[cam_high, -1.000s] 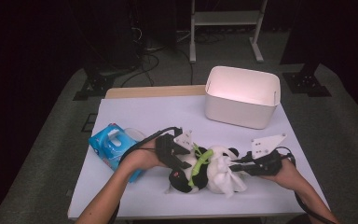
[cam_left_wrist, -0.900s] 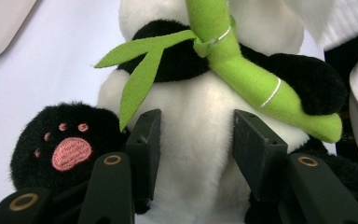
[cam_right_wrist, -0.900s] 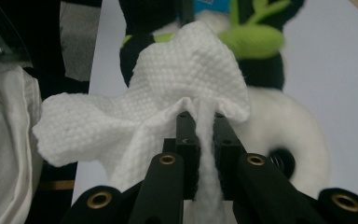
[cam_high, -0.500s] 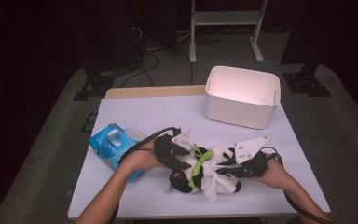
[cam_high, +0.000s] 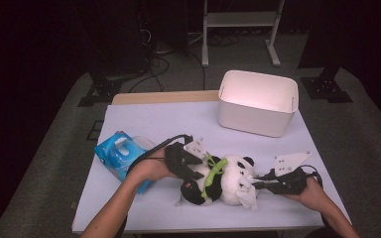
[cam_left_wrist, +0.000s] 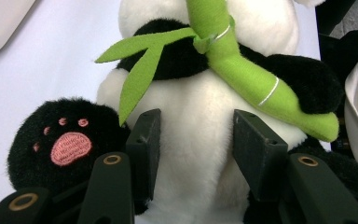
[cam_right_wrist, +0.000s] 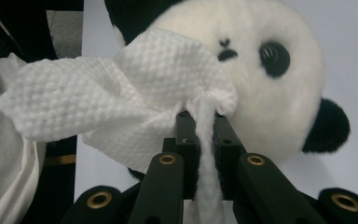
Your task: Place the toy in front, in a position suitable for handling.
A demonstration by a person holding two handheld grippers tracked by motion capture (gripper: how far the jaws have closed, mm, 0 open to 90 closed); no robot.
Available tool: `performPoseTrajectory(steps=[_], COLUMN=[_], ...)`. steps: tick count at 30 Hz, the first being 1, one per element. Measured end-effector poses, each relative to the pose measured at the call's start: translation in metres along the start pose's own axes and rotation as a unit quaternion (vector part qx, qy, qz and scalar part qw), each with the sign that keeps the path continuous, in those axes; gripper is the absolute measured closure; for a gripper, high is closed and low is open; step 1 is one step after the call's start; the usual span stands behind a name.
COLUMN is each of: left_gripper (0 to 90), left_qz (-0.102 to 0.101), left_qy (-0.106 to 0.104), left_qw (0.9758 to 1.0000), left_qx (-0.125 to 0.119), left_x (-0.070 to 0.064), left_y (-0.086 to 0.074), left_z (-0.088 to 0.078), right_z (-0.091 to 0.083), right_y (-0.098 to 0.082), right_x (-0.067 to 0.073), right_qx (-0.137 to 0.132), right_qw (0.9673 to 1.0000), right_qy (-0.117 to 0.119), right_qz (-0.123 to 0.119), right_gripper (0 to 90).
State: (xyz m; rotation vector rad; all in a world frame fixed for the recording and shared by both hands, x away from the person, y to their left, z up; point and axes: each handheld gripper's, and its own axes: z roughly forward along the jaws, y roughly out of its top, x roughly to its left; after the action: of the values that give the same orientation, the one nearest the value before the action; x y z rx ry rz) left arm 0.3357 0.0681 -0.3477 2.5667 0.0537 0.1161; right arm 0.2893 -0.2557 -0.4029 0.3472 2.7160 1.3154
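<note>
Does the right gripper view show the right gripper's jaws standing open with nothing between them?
No, the right gripper has its jaws pinched shut on a white wipe that is pressed against the face of the plush panda.

The plush panda (cam_high: 228,181) is black and white with a pink-stitched paw pad, hugging a bright green bamboo stalk (cam_left_wrist: 242,70), a white dimple-textured wipe (cam_right_wrist: 116,107) against its face, a blue wipes pack (cam_high: 116,156) beside it.
</note>
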Motion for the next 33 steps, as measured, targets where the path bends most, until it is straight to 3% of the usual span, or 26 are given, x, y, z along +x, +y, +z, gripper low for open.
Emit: performPoseTrajectory(steps=[3,7,12,16,20,23,33], left_gripper=[52.2,52.2,51.8,51.8,51.8,51.8,51.8], left_qz=[0.000,0.001,0.002,-0.002,-0.005,-0.006,-0.002], left_qy=[-0.001,-0.001,0.001,0.004,-0.001,-0.002,-0.002], left_qw=[1.0000,1.0000,0.9999,0.9999,1.0000,1.0000,1.0000], left_qx=[0.001,0.007,0.013,0.015,0.006,0.002,0.008], left_x=[0.000,0.001,0.001,0.001,0.001,0.000,0.001], left_y=[0.000,0.001,0.003,0.002,0.001,0.000,0.002], left_z=[0.000,0.000,0.001,0.001,0.001,0.000,0.001], right_z=[-0.002,-0.004,0.005,0.015,0.020,0.016,-0.001], right_y=[-0.009,-0.009,0.015,0.033,0.036,0.028,-0.015], right_x=[0.000,0.002,0.010,0.013,0.017,0.016,0.001], right_qx=[0.000,-0.005,-0.008,-0.012,-0.010,-0.007,0.007], right_qw=[0.9999,0.9998,0.9996,0.9986,0.9981,0.9986,0.9998], right_qy=[-0.008,-0.010,-0.003,0.014,0.020,0.019,0.002], right_qz=[0.015,0.016,-0.026,-0.049,-0.058,-0.048,0.021], right_gripper=[83.6,83.6,83.5,83.7,83.6,83.6,83.5])
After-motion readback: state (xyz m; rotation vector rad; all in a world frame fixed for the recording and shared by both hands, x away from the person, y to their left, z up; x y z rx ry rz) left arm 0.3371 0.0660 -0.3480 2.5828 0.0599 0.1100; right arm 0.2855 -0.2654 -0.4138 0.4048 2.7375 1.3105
